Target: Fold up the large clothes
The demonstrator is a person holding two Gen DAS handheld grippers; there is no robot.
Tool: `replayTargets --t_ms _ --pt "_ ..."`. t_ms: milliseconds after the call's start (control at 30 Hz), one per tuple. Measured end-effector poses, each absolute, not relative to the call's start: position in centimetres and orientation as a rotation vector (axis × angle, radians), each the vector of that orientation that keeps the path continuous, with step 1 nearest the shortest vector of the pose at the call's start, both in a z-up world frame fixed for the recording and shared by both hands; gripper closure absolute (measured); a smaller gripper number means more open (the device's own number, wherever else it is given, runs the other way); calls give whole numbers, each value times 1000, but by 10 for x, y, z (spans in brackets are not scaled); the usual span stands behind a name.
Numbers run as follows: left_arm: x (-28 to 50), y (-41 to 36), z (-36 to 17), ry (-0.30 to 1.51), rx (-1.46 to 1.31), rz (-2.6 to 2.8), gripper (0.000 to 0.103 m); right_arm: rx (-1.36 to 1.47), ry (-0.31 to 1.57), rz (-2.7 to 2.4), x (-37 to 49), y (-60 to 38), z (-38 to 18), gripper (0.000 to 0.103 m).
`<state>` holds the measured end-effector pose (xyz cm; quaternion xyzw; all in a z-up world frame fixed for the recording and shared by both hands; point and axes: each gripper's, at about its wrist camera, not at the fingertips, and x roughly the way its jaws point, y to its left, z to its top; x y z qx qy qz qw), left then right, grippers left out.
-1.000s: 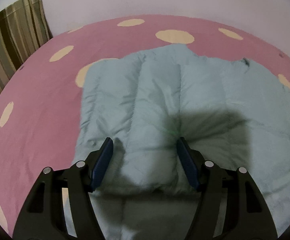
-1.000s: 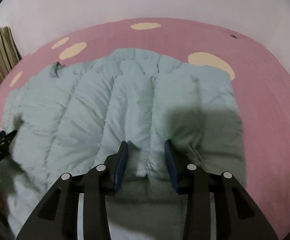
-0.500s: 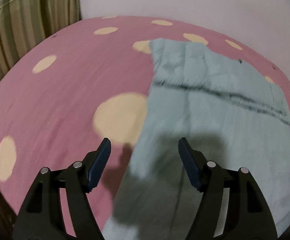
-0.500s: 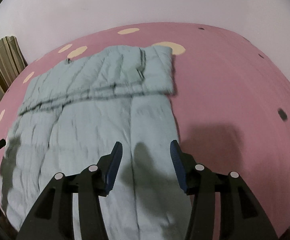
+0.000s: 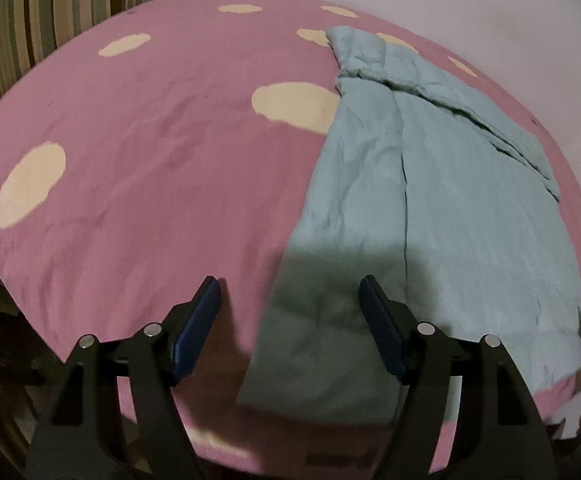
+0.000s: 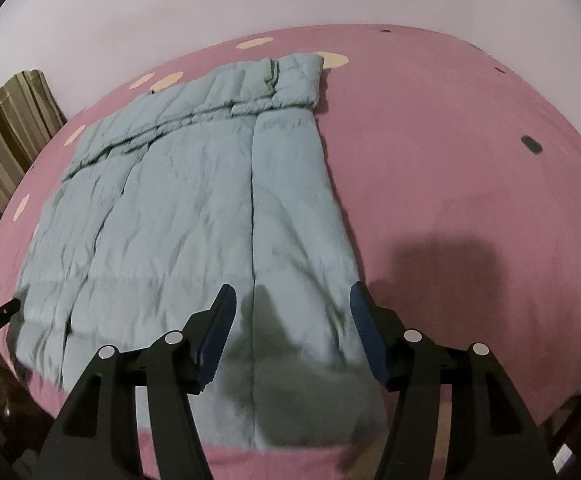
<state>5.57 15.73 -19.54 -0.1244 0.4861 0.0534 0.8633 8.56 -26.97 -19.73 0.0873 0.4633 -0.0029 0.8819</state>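
A pale blue quilted garment (image 6: 194,216) lies spread flat on the pink, cream-dotted bed (image 6: 450,160), its far edge folded back in a band toward the upper centre of the right wrist frame; in the left wrist frame it fills the right half (image 5: 430,200). The left gripper (image 5: 290,300) hovers with fingers wide and holding nothing, over the garment's left edge. The right gripper (image 6: 292,304) likewise has fingers wide and empty over the garment's lower right corner; striped curtains (image 5: 70,8) hang at upper left.
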Motion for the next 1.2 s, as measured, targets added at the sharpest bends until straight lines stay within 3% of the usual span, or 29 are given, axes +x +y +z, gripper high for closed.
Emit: replayTargets --t_ms 233,467,533,1200 --pt "37 158 -200 1023 -263 68 32 182 989 10 62 -265 -209 44" --pt "31 152 -200 1013 -254 30 55 195 989 10 55 -262 -211 44" --pt "31 150 -199 1013 -254 20 56 195 987 12 54 -262 -210 44" --pt "31 162 -200 1006 -320 -25 54 417 982 -23 42 -308 -205 44"
